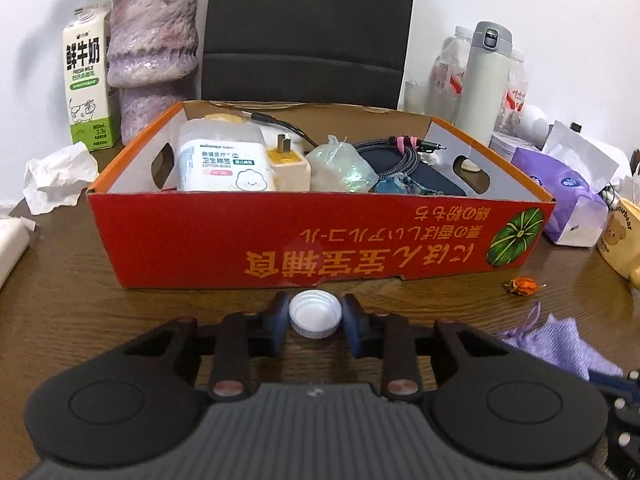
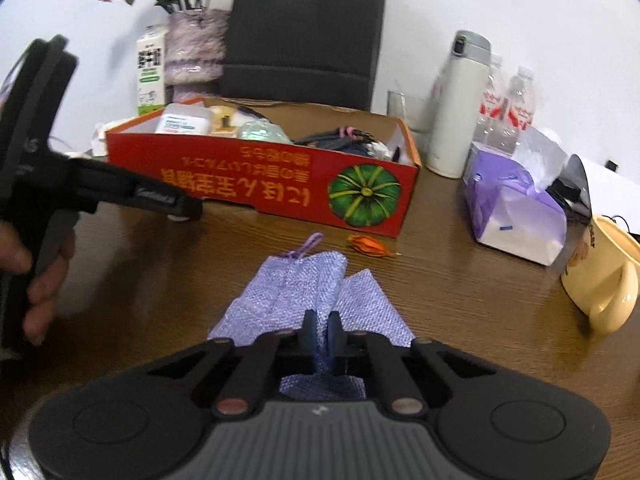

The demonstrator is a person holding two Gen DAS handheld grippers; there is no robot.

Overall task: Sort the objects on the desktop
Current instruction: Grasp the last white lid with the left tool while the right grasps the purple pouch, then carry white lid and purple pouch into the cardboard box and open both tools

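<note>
My left gripper [image 1: 315, 314] is shut on a white bottle cap [image 1: 315, 312], its blue pads pressing both sides, just in front of the red cardboard box [image 1: 248, 240]. The box holds a cotton-bud pack [image 1: 222, 160], a plug [image 1: 288, 164], a coiled cable [image 1: 394, 150] and other small items. My right gripper [image 2: 323, 334] is shut on the near edge of a purple mesh pouch [image 2: 292, 292] lying on the wooden table. In the right wrist view the left gripper [image 2: 182, 206] appears at the left, held by a hand [image 2: 44, 280]. A small orange dried flower [image 2: 366, 245] lies near the box.
Behind the box stand a milk carton [image 1: 86, 80], a purple vase [image 1: 154, 52], a white thermos [image 1: 486, 80] and water bottles [image 2: 506, 104]. A purple tissue pack [image 2: 516, 212] and a cream mug [image 2: 604, 280] sit at the right. Crumpled tissue [image 1: 58, 178] lies at the left.
</note>
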